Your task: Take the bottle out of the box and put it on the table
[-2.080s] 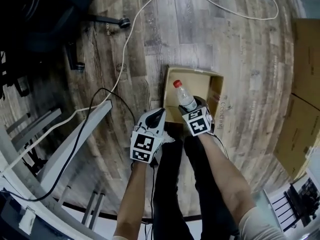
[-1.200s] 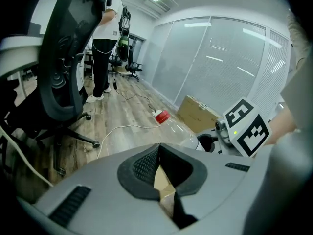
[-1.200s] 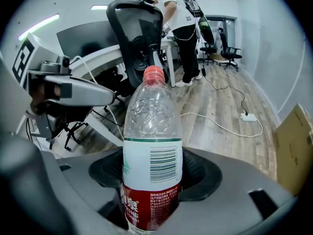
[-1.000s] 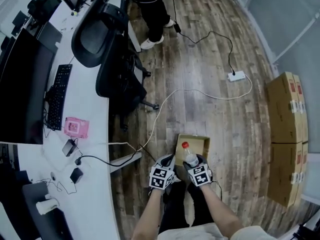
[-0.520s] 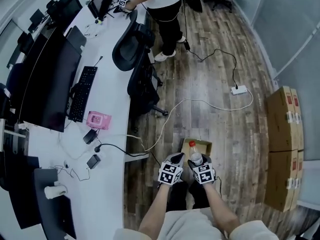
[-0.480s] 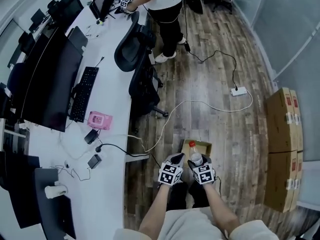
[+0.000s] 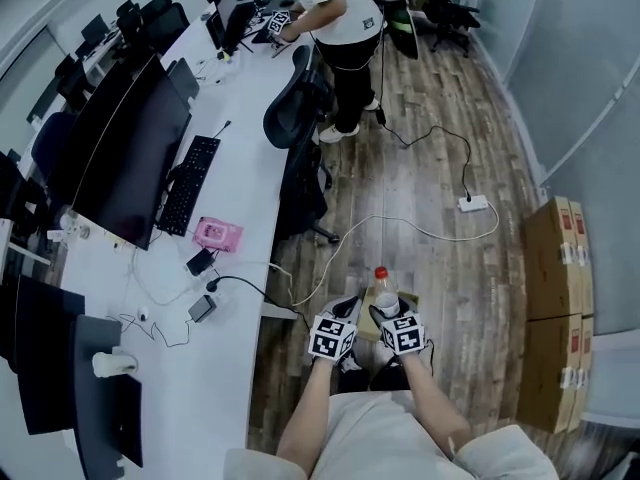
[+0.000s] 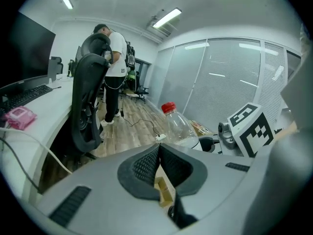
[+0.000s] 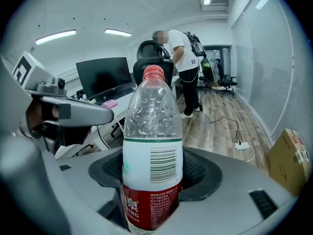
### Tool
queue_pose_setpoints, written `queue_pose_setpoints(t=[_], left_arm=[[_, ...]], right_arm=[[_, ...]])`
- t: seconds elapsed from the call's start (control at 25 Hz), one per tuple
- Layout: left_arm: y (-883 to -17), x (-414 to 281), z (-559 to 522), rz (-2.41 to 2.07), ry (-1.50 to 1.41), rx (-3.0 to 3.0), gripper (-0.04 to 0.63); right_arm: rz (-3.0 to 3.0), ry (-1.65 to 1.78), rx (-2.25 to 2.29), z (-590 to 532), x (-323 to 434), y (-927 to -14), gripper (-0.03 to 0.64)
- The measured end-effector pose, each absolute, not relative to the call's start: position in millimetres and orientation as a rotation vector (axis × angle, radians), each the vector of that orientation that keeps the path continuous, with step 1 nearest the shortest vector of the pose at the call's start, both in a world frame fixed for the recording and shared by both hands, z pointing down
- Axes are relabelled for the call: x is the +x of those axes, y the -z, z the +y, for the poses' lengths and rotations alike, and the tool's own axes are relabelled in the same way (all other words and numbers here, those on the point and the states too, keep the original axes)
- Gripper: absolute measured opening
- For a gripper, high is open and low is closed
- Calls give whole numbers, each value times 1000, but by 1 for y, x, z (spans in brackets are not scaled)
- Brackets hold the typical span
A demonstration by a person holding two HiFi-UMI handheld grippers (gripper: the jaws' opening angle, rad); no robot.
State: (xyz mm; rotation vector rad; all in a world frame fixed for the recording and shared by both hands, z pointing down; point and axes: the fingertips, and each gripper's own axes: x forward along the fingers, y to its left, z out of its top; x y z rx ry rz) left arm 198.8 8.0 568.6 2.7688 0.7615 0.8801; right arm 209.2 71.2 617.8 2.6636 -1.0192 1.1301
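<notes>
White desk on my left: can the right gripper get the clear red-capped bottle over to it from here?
Probably yes. The right gripper holds the clear red-capped bottle upright, bare white desk lies on the left, and only the shut left gripper sits between.

In the head view the box [image 7: 366,326] is almost wholly covered by the left tool [image 7: 349,308], the right tool [image 7: 386,310] and the bottle [image 7: 380,288]. Only a sliver of cardboard is seen, and its inside cannot be made out. The bottle's lower half is hidden there behind the right tool. In the right gripper view its base is cut off by the lower edge, and the label's small print cannot be read. The person [image 7: 335,3] at the far tabletop [image 7: 210,388] is cut off by the head view's top edge.
</notes>
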Motion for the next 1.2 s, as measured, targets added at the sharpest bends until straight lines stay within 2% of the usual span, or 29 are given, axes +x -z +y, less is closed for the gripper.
queue_pose_setpoints(t=[0.28,0.68,1.2], left_arm=[[-544,182,-49,593,-824,2829,15],[-533,125,-176,179,-723,2856,15],[-523,-31,-322,-539,-578,2729,15]], right_arm=[[-1174,-1057,2653,28,209,-590,321],[-1521,-939,2411,-99,180,-572,321],[-2036,-787,1827,-276,39,-557,321]])
